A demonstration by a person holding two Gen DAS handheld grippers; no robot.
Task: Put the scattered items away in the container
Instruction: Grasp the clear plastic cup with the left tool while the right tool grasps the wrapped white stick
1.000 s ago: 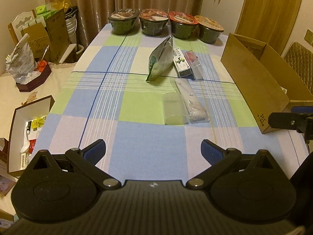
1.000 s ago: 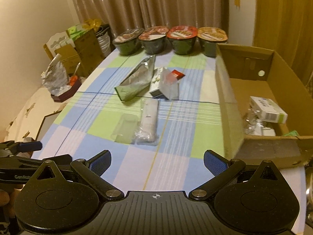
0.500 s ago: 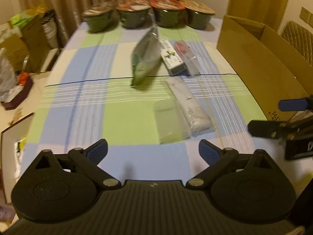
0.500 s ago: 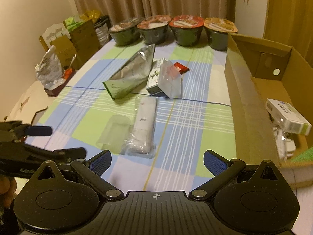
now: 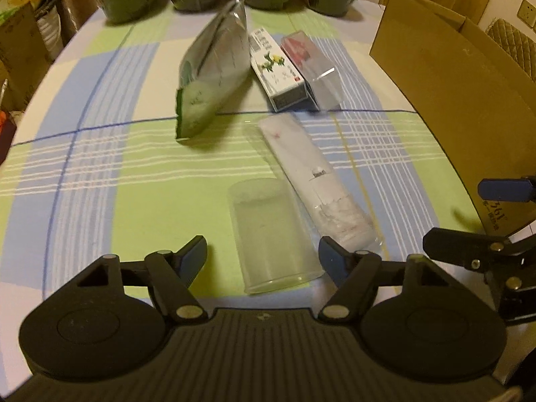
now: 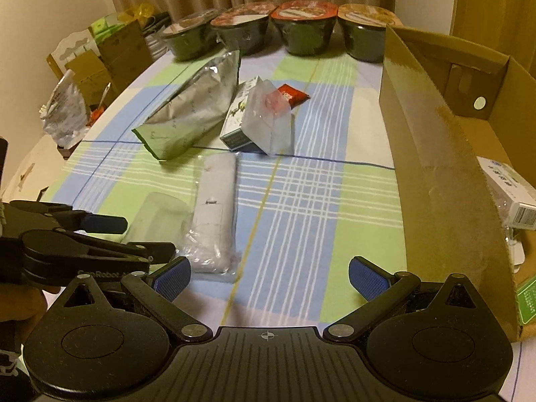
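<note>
I see a clear plastic cup lying on its side on the checked tablecloth. My left gripper is right over it, with its jaws wide apart and the cup's open end between the two blue pads. Nothing is held. Just beside the cup, touching it, lies a long white wrapped roll. It has a small dark label, too blurry for me to read.

Farther back sit a silver and green pouch, a white box with a flower picture and a clear bag with something red inside. The writing on the box is too small to read. Four noodle bowls stand in a row at the far edge.

My right gripper hangs above the cloth, jaws wide apart, holding nothing. The cardboard box stands to its right. Inside is a white packet. On the box's outside wall I can read "361". The left gripper's side says "GenRobot".
</note>
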